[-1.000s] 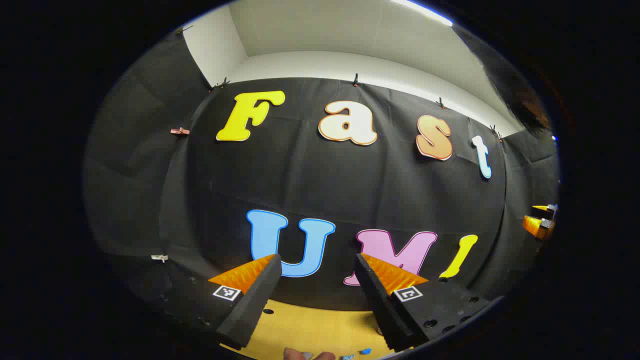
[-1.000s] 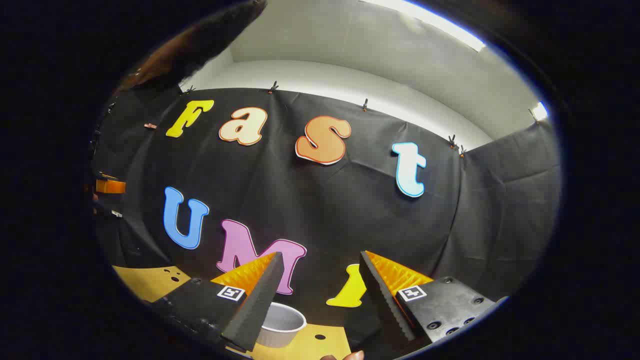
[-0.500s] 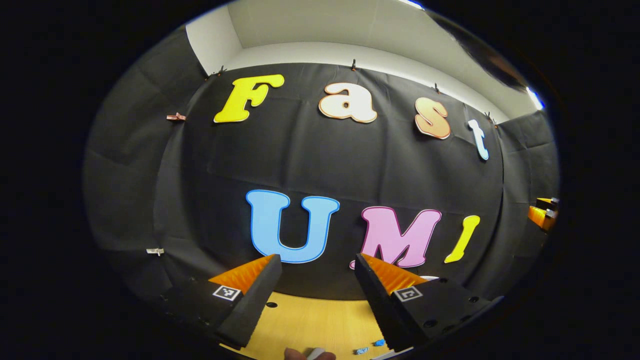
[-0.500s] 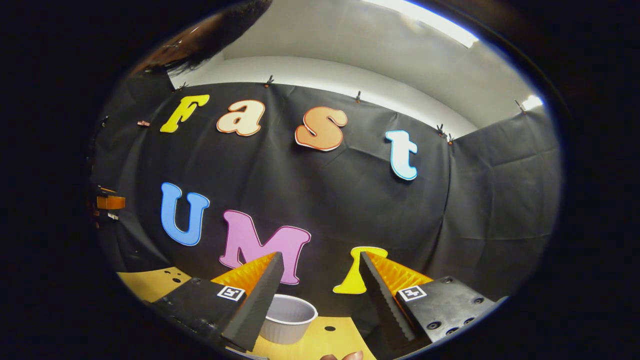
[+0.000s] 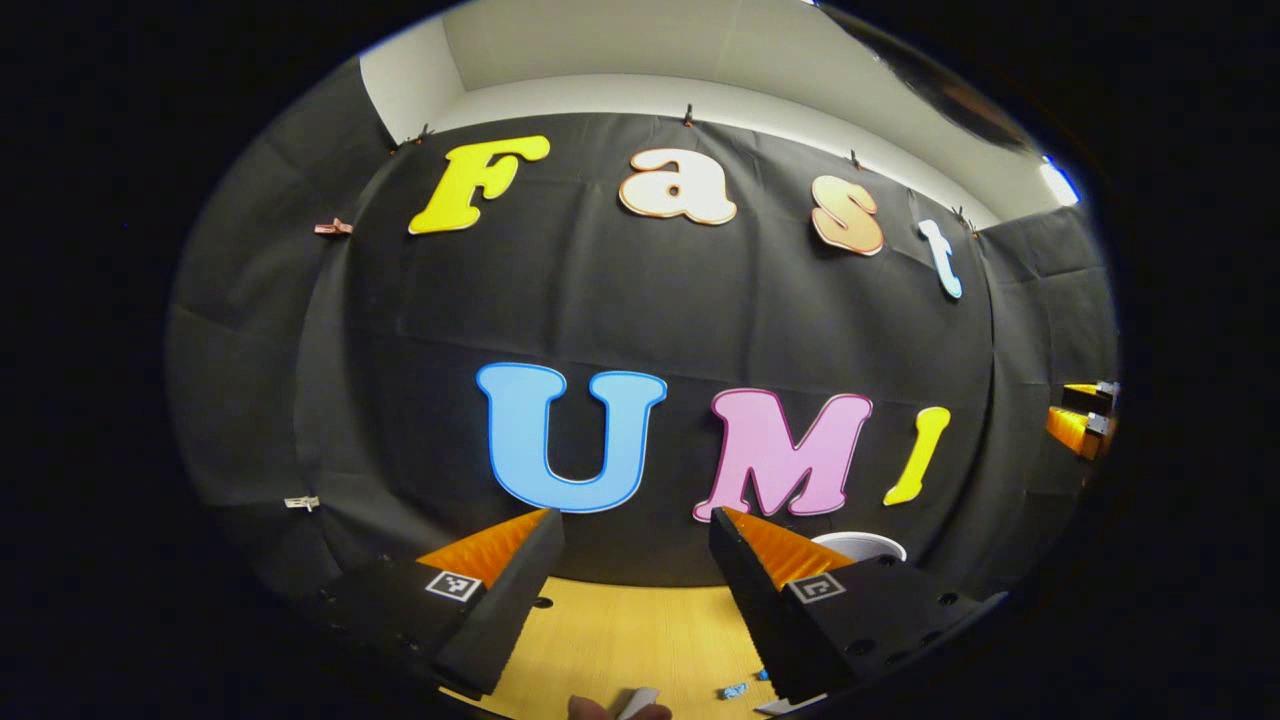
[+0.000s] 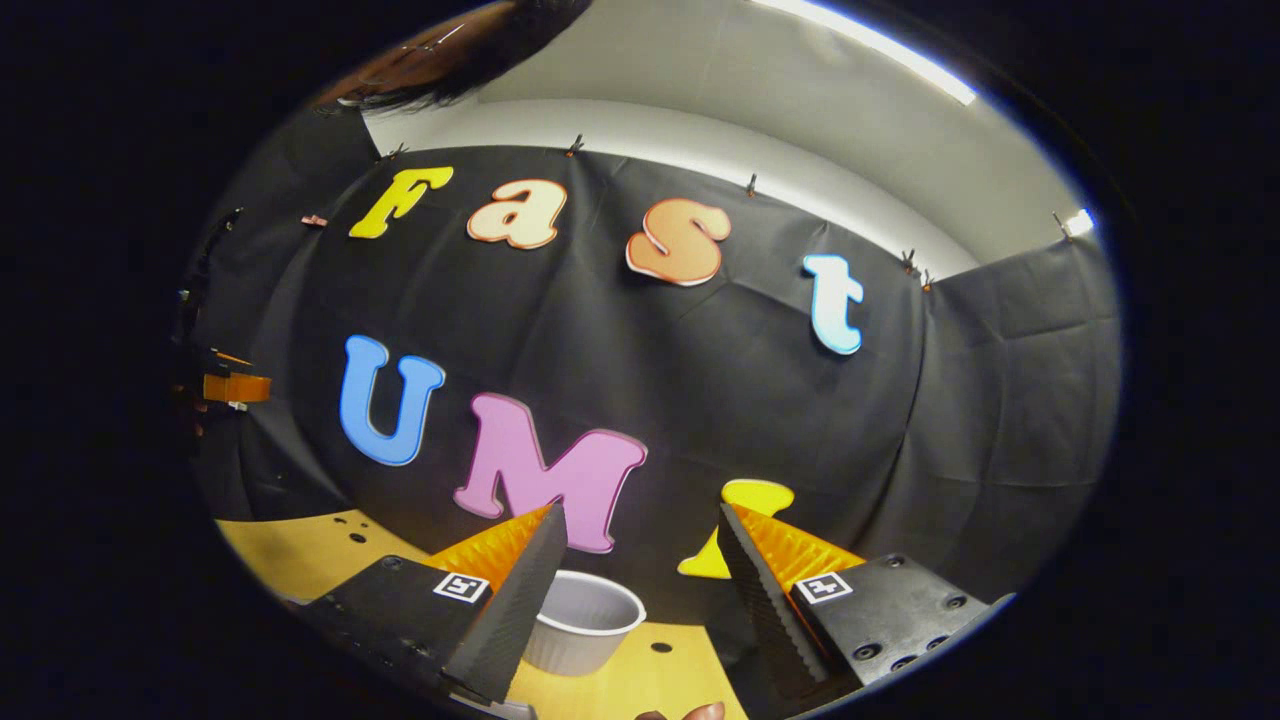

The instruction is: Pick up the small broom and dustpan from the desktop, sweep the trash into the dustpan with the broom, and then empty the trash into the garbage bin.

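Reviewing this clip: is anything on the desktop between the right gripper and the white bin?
Nothing visible. The right gripper is open and empty, and the white bin sits just beyond its fingers on the desktop.

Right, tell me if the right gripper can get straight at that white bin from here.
Probably yes. The right gripper is open and empty, the white bin stands on the desktop just ahead beside its left finger, with nothing visible between them.

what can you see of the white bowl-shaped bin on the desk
The white round plastic-looking bin stands upright on the light wooden desktop near the black cloth wall. Its mouth is open, with a rolled rim and ribbed sides; what can be seen of the inside looks empty. The right hand-held gripper partly hides its left side without touching it. The left gripper view shows its rim.
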The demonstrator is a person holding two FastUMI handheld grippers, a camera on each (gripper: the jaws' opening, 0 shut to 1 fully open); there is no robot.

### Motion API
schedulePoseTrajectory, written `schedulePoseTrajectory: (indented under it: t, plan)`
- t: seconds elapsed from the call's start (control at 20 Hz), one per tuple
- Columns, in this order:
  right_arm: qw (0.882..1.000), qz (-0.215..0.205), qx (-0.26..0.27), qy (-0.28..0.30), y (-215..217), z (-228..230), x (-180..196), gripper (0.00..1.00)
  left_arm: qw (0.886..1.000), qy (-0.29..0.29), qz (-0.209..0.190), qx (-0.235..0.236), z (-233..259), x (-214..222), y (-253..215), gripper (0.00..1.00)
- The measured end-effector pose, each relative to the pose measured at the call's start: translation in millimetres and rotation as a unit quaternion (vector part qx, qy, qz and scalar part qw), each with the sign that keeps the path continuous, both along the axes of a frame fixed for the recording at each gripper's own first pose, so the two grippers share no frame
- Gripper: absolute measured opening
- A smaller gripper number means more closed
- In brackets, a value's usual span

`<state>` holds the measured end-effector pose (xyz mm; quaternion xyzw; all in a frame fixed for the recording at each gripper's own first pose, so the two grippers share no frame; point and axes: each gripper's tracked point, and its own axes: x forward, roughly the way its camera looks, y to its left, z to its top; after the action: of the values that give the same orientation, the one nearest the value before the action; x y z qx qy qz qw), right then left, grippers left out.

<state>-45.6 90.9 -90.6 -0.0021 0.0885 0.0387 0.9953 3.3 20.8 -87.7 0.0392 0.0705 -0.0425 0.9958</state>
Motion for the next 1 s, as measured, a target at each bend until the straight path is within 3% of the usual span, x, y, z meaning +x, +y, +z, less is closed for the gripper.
schedulePoseTrajectory:
  t: [0.15,0.3,0.45,0.65,0.8,0.95,1.0]
  plan:
    - [0.989,0.064,0.023,0.134,45,-77,-44,0.95,0.999,0.026,-0.005,0.023,-29,-10,4,0.95]
    - [0.960,0.119,0.024,0.253,85,-152,-105,0.95,0.998,0.041,-0.018,0.048,-51,-21,0,0.95]
    - [0.913,0.164,0.019,0.372,112,-221,-170,0.95,0.997,0.061,-0.027,0.040,-72,-29,-7,0.95]
    - [0.846,0.186,0.023,0.499,135,-313,-239,0.95,0.996,0.084,-0.026,0.026,-92,-38,-2,0.95]
    - [0.814,0.191,0.032,0.548,152,-365,-264,0.95,0.996,0.084,-0.020,0.030,-97,-41,9,0.95]
    - [0.769,0.184,0.044,0.610,171,-409,-293,0.94,0.996,0.088,-0.013,0.024,-100,-42,18,0.91]
    - [0.760,0.177,0.043,0.623,175,-423,-294,0.94,0.996,0.089,-0.011,0.022,-101,-43,21,0.95]
